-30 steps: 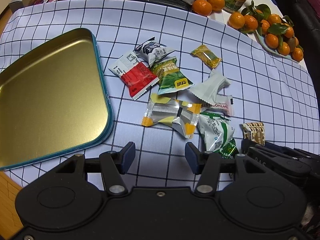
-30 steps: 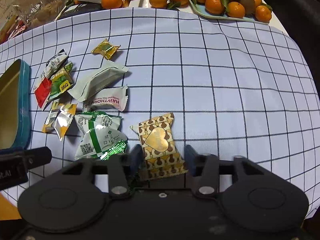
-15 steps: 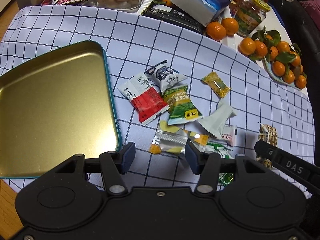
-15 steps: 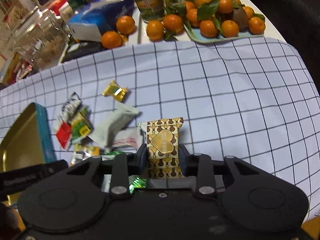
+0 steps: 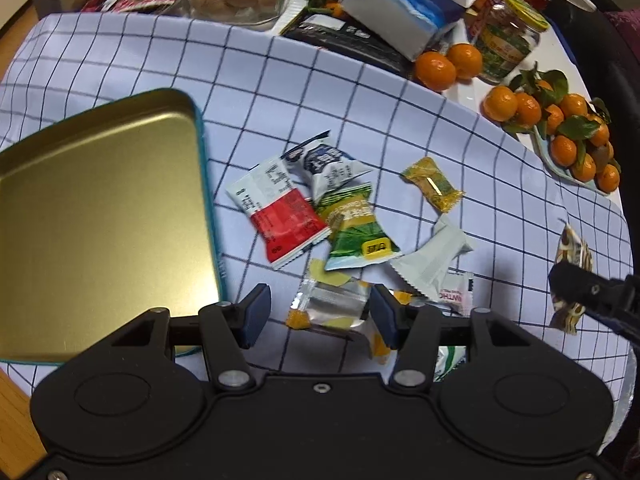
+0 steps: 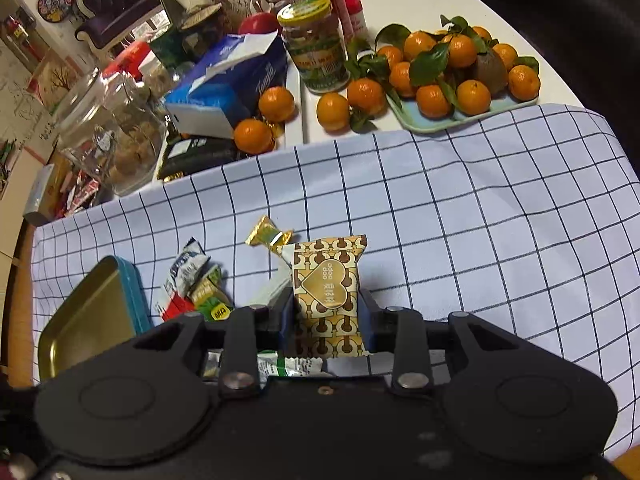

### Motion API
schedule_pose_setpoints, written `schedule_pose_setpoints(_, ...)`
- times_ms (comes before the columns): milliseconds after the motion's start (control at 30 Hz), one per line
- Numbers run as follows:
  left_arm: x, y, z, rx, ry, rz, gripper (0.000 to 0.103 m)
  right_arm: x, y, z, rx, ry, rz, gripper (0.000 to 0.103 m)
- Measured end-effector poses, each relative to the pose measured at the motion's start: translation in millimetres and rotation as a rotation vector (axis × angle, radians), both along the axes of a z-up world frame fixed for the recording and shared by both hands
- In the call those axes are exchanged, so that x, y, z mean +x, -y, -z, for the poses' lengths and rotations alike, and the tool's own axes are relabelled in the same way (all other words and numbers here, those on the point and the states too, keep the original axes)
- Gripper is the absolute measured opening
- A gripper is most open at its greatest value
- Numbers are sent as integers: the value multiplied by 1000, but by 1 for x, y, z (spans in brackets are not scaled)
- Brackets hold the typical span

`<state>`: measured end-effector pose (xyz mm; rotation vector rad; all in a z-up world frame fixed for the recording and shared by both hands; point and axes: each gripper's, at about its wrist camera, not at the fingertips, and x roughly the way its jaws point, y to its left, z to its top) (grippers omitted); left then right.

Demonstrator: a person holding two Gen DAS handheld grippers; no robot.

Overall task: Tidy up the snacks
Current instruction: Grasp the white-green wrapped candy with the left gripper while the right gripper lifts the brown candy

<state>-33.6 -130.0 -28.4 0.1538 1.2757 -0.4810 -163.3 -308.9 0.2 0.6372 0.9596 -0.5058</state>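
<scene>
One brown-and-gold heart-print packet (image 6: 328, 300) is pinched upright between the pads of the right claw (image 6: 327, 322), lifted clear of the checked cloth (image 6: 460, 232); the same packet is seen at the right edge of the left view (image 5: 572, 248). The left claw (image 5: 319, 317) is spread wide and grips nothing, hung over one clear yellow-cornered wrapper (image 5: 332, 308). One gold tin tray (image 5: 100, 216) with a teal rim is seen empty on the cloth, left of the pile. Loose snacks counted on the cloth in the left view: one red-and-white packet (image 5: 280, 212), one blue-white packet (image 5: 328, 162), one green-yellow packet (image 5: 356, 232), one small gold candy (image 5: 432, 184), one plain white packet (image 5: 432, 256), one white lettered packet (image 5: 456, 296), and one green-white packet (image 5: 448, 360) partly hidden behind the claw. Behind on the bench: one tissue box (image 5: 404, 12), one lidded jar (image 5: 508, 40), one plate of mandarins (image 6: 460, 68).
</scene>
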Motion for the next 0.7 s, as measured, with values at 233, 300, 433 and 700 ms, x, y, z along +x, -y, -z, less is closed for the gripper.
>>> schedule_pose_setpoints(233, -17, 13, 4, -8, -11, 16, 60, -5, 5, -2, -50, -10, 26, 34)
schedule_pose_setpoints(300, -27, 19, 1, -17, -2, 49, 60, -8, 8, -2, -40, -4, 34, 34)
schedule_pose_setpoints(433, -54, 33, -6, -21, 44, 157, 60, -13, 15, 1, -29, -11, 60, 34)
schedule_pose_setpoints(700, -69, 61, 8, -9, 8, 190, 60, -14, 18, 1, -37, -8, 76, 34)
